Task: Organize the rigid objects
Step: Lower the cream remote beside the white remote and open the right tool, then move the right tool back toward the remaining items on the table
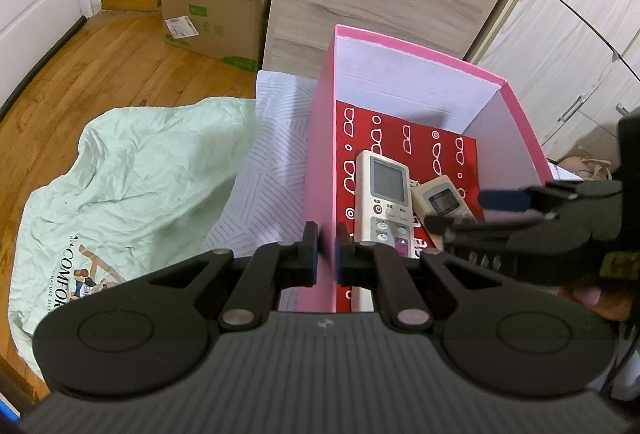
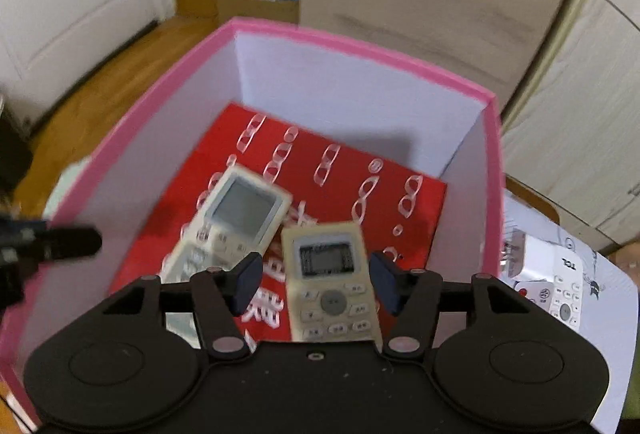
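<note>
two remotes lie inside the pink box (image 2: 360,45) on its red patterned sheet (image 2: 416,201): a white remote (image 2: 244,209) and a beige remote (image 2: 330,274) overlapping its edge. the right gripper (image 2: 316,282) hangs over the beige one with pads spread clear of it, nothing held. the left gripper (image 1: 327,248) is pinched on the box's near wall. if that pinch tugs sideways the light box could tip. another remote (image 2: 560,298) waits outside on the right.
</note>
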A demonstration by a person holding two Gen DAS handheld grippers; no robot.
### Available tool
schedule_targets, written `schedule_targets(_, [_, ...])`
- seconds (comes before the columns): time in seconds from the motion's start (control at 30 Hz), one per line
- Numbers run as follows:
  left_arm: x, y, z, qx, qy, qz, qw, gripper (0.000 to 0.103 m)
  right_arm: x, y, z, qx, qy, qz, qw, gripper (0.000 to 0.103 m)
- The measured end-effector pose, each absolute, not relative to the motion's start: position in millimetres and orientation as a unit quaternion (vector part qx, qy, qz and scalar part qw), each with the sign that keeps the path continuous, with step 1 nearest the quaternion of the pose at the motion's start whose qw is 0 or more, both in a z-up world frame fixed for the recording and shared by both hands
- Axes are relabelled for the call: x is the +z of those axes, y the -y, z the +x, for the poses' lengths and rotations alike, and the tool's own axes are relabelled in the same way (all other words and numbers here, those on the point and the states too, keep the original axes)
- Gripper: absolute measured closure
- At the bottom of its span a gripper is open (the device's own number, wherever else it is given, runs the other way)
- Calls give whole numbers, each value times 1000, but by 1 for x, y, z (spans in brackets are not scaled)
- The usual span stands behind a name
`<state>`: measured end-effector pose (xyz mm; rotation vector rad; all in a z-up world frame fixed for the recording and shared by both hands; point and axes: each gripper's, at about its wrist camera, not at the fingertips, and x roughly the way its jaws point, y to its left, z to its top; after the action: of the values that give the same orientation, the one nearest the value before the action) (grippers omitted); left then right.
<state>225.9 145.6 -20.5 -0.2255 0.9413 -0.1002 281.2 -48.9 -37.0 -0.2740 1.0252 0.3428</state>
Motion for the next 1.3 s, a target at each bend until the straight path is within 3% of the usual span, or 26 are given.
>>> schedule_targets(0.37, [-20,-146,224,-52,-452,-113,883,96,-57,31,270,186,-525,-221,800,33])
schedule_targets(0.53, [-20,-147,223,-52,-452,-111,884,96,-56,33,273,182,-534,-198,802,32])
schedule_targets(0.7, [-20,-146,222,-52,-453,-112,883,96,-49,45,280,190,-540,-118,812,48])
schedule_targets(0.77, [-19,-145,223,-51,-453,-110,883,96,-46,54,285,199,-544,-63,813,60])
schedule_targets(0.9, [-19,-145,222,-51,-454,-112,882,96,-37,70,291,229,-542,58,806,69])
schedule_targets(1.0, [-19,-147,221,-52,-455,-115,881,96,-17,63,279,242,-508,46,826,68])
schedule_targets(1.13, [-19,-148,221,-52,-455,-115,882,96,-16,46,274,236,-483,-2,843,61])
schedule_targets(1.23, [-19,-148,221,-52,-455,-116,881,96,-23,29,274,229,-481,-56,845,49])
schedule_targets(1.3, [-19,-148,221,-52,-455,-117,881,96,-23,23,278,241,-482,-55,841,49])
